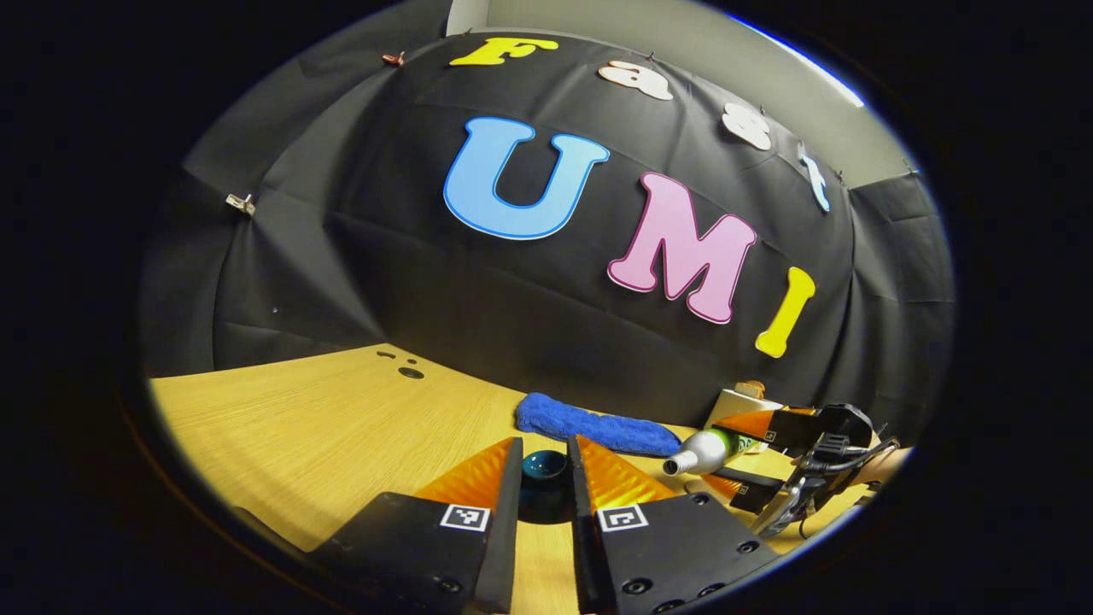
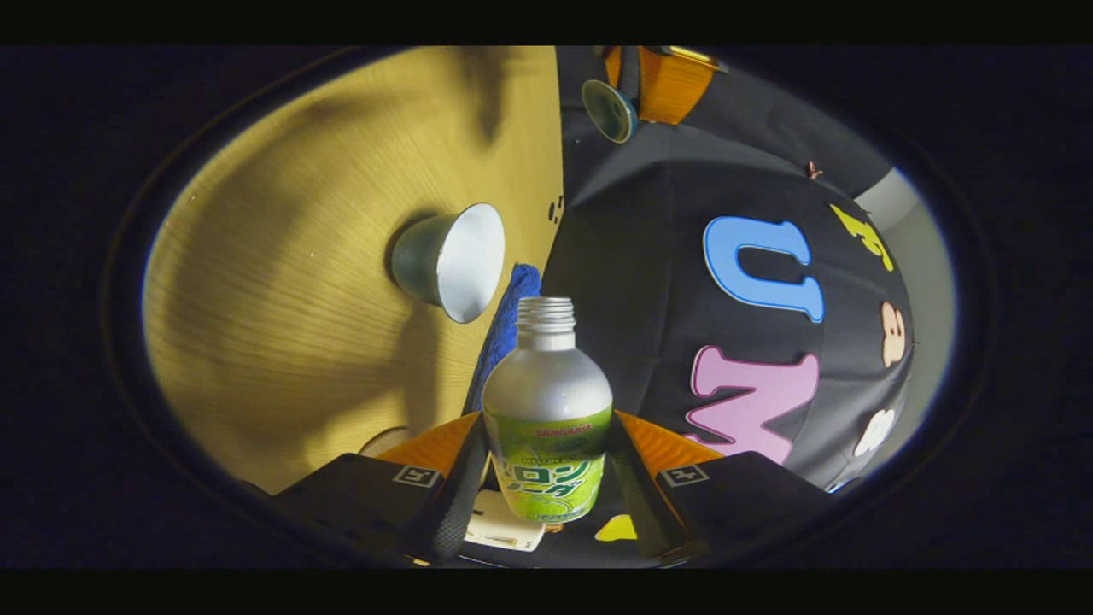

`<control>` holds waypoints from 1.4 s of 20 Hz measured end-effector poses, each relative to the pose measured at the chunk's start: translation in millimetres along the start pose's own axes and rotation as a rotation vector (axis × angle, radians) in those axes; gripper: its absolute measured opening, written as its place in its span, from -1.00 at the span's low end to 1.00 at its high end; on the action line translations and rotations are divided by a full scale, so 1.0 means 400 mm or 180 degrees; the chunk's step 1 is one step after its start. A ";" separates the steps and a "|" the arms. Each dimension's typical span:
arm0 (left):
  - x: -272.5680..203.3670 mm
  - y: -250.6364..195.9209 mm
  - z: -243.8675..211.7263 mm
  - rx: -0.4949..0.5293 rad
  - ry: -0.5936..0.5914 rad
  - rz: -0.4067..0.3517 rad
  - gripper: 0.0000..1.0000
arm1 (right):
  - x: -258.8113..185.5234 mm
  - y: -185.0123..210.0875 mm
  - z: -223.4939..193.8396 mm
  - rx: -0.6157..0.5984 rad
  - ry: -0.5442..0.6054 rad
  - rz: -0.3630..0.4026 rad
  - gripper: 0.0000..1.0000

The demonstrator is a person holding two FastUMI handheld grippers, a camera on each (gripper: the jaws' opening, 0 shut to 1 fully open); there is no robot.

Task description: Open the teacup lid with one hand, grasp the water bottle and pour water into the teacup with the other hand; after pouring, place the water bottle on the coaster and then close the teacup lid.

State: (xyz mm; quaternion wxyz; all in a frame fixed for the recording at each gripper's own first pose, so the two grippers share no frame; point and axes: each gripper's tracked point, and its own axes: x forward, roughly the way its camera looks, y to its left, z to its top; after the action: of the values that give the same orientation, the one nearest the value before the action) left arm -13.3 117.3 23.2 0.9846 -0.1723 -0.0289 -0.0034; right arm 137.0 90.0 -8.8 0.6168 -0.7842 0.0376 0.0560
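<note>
Between the right gripper's (image 2: 546, 478) two fingers sits the water bottle (image 2: 547, 418), pinched at its label, uncapped and tipped toward the open teacup (image 2: 452, 260) on the wooden table (image 2: 282, 282). Above, the left gripper (image 1: 545, 478) clamps the lid (image 1: 545, 465). A blue cloth (image 1: 593, 424) lies by the black cloth wall (image 1: 341, 256).

**Booth and table**

A black cloth (image 1: 512, 282) drapes the back wall, creased and clipped at its upper edge. Above it runs a pale wall (image 1: 683, 51) with a bright light strip (image 1: 811, 68). A light wood table (image 1: 299, 418) meets the cloth at its far edge.
</note>
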 end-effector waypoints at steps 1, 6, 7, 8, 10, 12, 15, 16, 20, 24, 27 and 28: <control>0.001 0.001 -0.004 -0.0009 0.0005 0.0004 -0.37 | -0.001 0.002 0.000 -0.0081 -0.0008 0.0001 0.55; -0.002 0.001 0.000 -0.0008 0.0013 0.0005 -0.37 | 0.007 0.007 -0.006 -0.0288 -0.0035 0.0034 0.55; 0.000 0.001 -0.003 -0.0011 0.0015 0.0004 -0.37 | 0.012 0.006 -0.010 -0.0334 -0.0035 0.0037 0.55; 0.001 0.000 -0.002 -0.0018 0.0020 -0.0003 -0.37 | 0.007 0.005 -0.009 -0.0396 -0.0028 0.0027 0.54; 0.003 0.000 -0.006 -0.0033 0.0036 -0.0010 -0.37 | 0.008 0.001 -0.011 -0.0524 -0.0029 0.0005 0.54; 0.003 0.001 -0.010 -0.0033 0.0050 -0.0007 -0.37 | 0.008 -0.004 -0.009 -0.0642 -0.0043 -0.0006 0.54; 0.003 0.000 -0.008 -0.0044 0.0046 -0.0009 -0.37 | 0.008 -0.015 -0.008 -0.0770 -0.0054 -0.0036 0.54; 0.002 0.003 -0.006 -0.0053 0.0049 -0.0006 -0.37 | 0.010 -0.024 -0.006 -0.0828 -0.0061 -0.0071 0.54; 0.003 0.014 -0.013 -0.0091 0.0070 0.0002 -0.37 | 0.018 -0.064 0.007 -0.1156 -0.0133 -0.0210 0.54; 0.002 0.020 -0.008 -0.0122 0.0059 0.0004 -0.36 | 0.029 -0.099 0.005 -0.1458 -0.0172 -0.0346 0.55; 0.000 0.020 -0.007 -0.0120 0.0057 0.0001 -0.37 | 0.012 -0.112 0.013 -0.1591 -0.0185 -0.0402 0.54; 0.002 0.021 -0.010 -0.0123 0.0062 0.0002 -0.37 | 0.008 -0.117 0.016 -0.1635 -0.0196 -0.0412 0.54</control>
State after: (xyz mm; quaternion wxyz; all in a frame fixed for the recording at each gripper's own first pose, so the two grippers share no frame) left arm -12.2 123.8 16.7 0.9813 -0.1913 -0.0193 -0.0053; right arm 145.7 107.4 34.3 0.4007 -0.9137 -0.0469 0.0480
